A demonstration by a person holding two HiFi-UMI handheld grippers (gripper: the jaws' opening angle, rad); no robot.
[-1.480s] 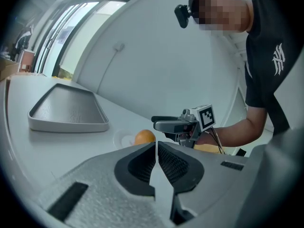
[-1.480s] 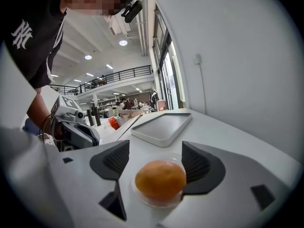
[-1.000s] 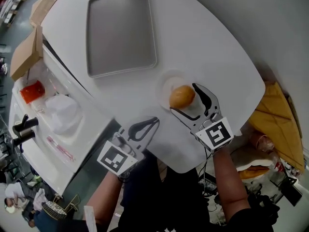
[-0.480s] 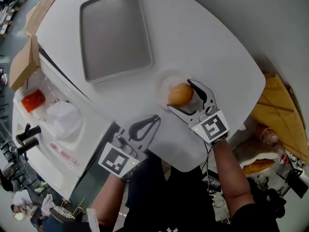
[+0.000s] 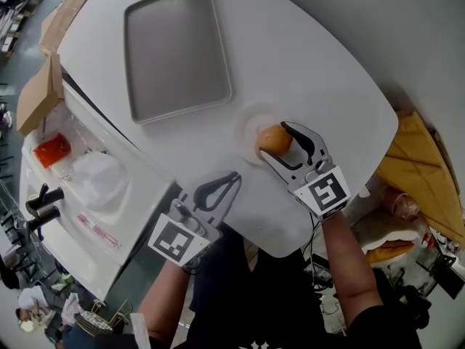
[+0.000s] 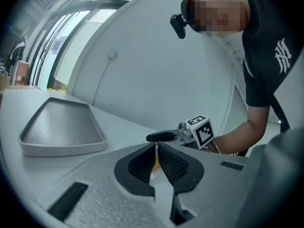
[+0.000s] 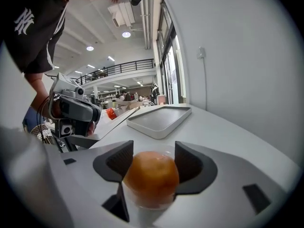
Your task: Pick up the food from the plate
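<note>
Both jaws of my right hand-held gripper (image 7: 152, 152), just closing, pinch the food (image 7: 151, 179) across its middle; seems light, squashable.

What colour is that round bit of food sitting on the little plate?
The round food is orange-brown, darker toward its sides. The right gripper view shows it best.

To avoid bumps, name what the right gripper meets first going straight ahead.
The round orange food on the plate: it sits between the right gripper's jaws, which have just been closing onto it.
</note>
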